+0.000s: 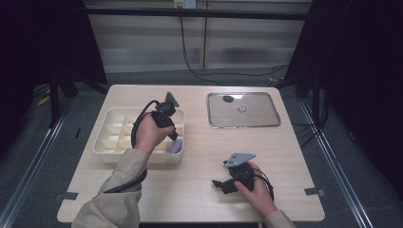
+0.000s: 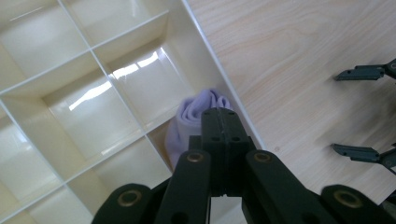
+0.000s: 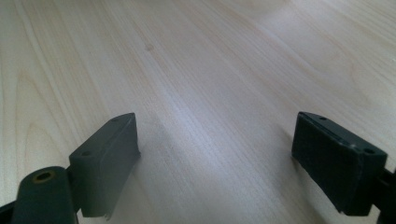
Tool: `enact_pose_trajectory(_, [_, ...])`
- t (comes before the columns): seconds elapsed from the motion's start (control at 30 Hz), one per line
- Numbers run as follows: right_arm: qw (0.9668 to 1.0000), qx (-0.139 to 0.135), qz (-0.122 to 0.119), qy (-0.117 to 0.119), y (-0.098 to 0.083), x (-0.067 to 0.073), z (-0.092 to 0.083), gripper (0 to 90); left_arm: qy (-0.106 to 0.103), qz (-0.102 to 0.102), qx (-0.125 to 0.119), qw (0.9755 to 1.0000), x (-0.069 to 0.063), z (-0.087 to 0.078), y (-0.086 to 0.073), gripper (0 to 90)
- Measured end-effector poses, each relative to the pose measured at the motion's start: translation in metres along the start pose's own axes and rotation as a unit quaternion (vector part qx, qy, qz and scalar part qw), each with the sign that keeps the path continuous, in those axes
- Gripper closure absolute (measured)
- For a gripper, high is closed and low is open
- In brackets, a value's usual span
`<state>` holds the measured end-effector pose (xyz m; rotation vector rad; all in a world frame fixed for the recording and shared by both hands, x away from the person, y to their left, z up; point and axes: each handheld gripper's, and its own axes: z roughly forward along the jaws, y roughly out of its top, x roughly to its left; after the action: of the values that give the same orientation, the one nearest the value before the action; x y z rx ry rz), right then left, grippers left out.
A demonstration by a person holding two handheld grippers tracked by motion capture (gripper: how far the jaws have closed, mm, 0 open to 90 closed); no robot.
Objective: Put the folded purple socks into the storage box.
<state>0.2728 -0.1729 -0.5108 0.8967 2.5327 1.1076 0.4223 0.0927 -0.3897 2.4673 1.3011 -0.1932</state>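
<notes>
Left gripper (image 2: 219,122): jaws pressed together, tips down in the near-right corner cell of the cream divider tray (image 1: 110,114), pinching the top of a rolled lilac cloth (image 2: 187,122). In the left gripper view the 2 jaws meet flush with cloth bunched right at their tips (the exact pinch point is hidden behind the jaws).

The cloth stands roughly upright in that cell, long axis running top to bottom, its folded end up toward the jaws, leaning against the tray's right wall. In the high view it shows as a lilac patch (image 1: 175,145) at the tray's near-right corner, under the left hand (image 1: 153,133).

Right gripper (image 3: 215,154): jaws spread wide, nothing between them, just over bare wooden table (image 3: 210,70). In the high view it rests on the table (image 1: 228,183), well apart from the tray, right hand (image 1: 256,192) on it.

Metal tray (image 1: 218,121) sits at far right.
</notes>
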Motion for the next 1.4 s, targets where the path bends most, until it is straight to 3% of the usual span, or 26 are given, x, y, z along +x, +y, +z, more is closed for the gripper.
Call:
enact_pose_trajectory(0.57, [1.0,-0.002,-0.002,-0.004,0.0,0.0,0.0,14.4,-0.007,-0.008,0.021,0.9997,0.004,0.022,0.0,90.0])
enact_pose_trajectory(1.4, [1.0,-0.001,-0.001,-0.001,0.0,0.0,0.0,14.4,0.002,-0.011,0.024,0.9996,0.006,0.041,-0.01,90.0])
